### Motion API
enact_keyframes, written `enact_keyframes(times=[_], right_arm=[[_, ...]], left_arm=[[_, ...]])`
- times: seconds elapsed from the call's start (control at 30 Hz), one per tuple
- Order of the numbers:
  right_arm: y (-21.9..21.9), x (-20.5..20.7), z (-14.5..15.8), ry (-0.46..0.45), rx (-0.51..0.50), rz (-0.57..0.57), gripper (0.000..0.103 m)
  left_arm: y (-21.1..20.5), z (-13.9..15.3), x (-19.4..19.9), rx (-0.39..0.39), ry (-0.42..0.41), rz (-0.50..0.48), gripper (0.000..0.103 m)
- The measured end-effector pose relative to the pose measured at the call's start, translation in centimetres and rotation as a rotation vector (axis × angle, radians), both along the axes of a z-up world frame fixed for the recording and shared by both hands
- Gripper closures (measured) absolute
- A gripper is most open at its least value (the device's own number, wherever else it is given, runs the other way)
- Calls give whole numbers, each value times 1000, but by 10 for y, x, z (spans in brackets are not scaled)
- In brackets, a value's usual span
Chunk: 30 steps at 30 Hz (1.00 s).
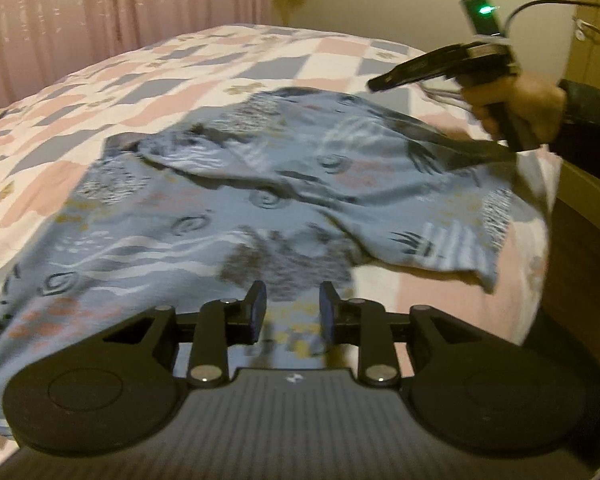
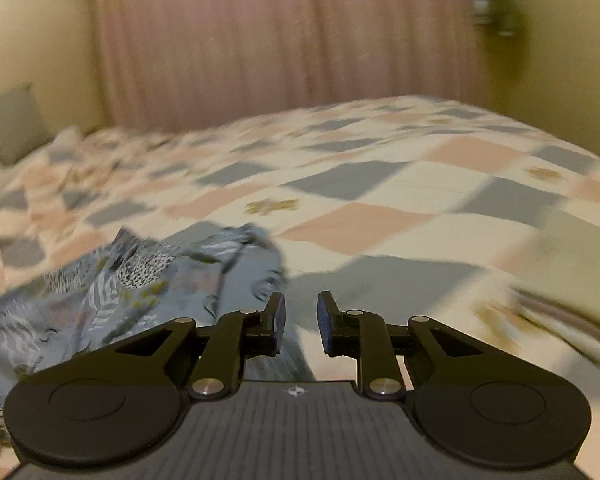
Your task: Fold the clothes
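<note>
We hold our left gripper (image 1: pixel 293 310) and right gripper (image 2: pixel 302 322) with jaws apart and empty over the blue patterned cotton garment (image 1: pixel 228 208), lying rumpled on the pink-and-grey checked quilt (image 1: pixel 172 68). One layer looks turned over; most folding apparently remains.

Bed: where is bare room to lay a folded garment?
Free: the checked bedspread between the blue patterned garment and the pink curtain, and the wide patch right of the garment in the right wrist view. Crowded: the near edge, under the garment.
</note>
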State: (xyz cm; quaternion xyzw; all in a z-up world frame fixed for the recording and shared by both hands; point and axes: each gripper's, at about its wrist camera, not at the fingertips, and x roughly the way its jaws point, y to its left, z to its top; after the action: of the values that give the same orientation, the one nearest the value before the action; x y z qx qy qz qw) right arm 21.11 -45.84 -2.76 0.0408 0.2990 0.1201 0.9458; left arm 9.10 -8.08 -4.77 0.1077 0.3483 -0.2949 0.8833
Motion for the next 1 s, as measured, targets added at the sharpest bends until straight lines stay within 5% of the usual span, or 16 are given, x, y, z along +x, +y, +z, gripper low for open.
enact_keyframes(times=[0.13,0.37,0.47,0.63,0.73,1.0], right_arm=[[25,68,-20,61,-36,68,60],[58,104,-48,82,-193,115,70],[61,100,-57,46,-305,35,73],[54,60,-34,-63,-322,-45,73],[62,20,-14,-116,-262,3,71],[154,-105,-15,-78,-178,480,72]], left_arm=[[18,-3,12,8,-2,54,78],[45,-11,19,30,1,109,78],[56,-11,17,60,-16,119,76],[77,-1,4,148,-89,122,71],[88,2,-10,258,-145,93,68],[121,-1,-33,446,-233,34,65]])
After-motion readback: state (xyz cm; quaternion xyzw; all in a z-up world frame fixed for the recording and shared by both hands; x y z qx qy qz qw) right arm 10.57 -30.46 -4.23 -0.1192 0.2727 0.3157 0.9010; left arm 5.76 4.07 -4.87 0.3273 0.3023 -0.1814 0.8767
